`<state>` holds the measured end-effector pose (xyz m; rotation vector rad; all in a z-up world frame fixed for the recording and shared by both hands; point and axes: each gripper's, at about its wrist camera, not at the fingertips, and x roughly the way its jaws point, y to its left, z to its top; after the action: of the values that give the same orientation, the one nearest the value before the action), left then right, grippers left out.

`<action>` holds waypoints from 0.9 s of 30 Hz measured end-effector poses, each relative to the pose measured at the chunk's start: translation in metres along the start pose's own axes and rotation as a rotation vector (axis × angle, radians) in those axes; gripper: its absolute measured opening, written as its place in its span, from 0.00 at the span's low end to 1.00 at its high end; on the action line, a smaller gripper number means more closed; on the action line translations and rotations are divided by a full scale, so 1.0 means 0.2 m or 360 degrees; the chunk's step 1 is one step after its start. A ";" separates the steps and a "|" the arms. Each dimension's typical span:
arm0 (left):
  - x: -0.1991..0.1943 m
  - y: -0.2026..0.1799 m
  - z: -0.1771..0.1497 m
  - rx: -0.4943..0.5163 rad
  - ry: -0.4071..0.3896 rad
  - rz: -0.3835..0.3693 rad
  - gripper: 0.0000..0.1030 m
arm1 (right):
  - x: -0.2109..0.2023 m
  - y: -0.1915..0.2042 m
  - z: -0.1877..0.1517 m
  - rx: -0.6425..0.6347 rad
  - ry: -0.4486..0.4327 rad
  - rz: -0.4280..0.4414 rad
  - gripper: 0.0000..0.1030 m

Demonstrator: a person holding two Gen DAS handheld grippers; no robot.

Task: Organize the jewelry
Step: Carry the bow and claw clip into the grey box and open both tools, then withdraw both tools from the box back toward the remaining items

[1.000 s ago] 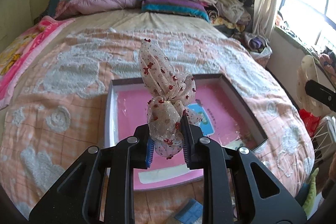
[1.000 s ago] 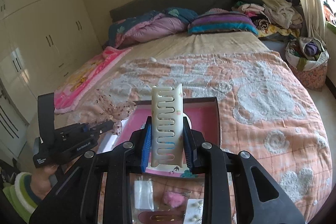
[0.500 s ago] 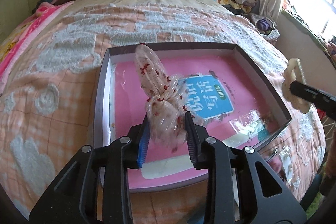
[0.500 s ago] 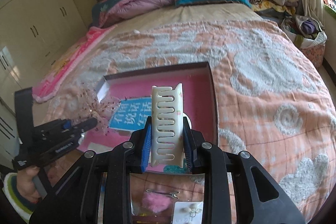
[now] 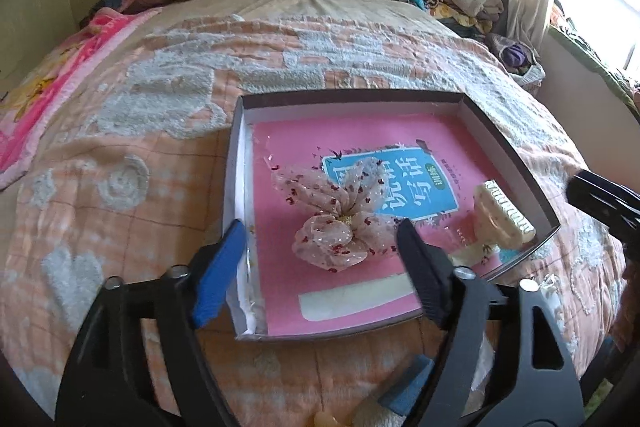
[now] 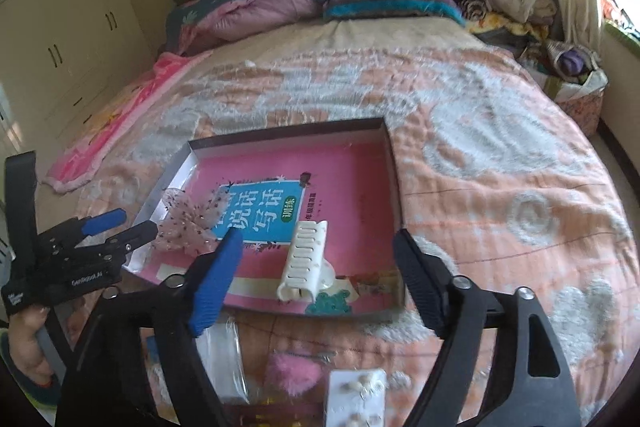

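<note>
Left wrist view showed both grippers (image 5: 318,251) (image 6: 316,267) released, the bow (image 5: 336,217) and hair clip (image 6: 303,259) lying apart in the box (image 5: 500,143) on the bed (image 5: 160,131).

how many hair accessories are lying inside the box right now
2. A sheer fabric bow lies on the pink book on the box's left side, and a white hair claw clip lies near its right front corner. Others outside the box aren't counted.

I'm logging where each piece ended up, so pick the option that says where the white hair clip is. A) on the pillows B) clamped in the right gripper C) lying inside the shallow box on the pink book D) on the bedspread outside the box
C: the white hair clip lies on the pink book inside the box, and the right gripper is open above it.
</note>
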<state>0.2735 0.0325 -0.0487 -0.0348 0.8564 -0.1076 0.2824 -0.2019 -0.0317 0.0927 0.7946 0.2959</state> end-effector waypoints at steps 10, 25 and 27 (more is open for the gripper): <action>-0.23 -0.08 -0.02 -0.0031 -0.0083 -0.0072 0.91 | -0.44 -0.06 -0.12 0.0061 -0.0200 -0.0052 0.91; -0.65 -0.16 -0.09 -0.0052 -0.0281 -0.0113 0.91 | -0.93 -0.03 -0.21 0.0041 -0.0453 0.0016 0.95; -0.71 -0.16 -0.09 -0.0055 -0.0321 -0.0114 0.91 | -0.99 -0.03 -0.23 0.0046 -0.0491 0.0012 0.96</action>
<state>0.1639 0.0162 0.0489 -0.1073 0.6554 -0.1538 0.1197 -0.2672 0.0725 0.1641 0.4923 0.2694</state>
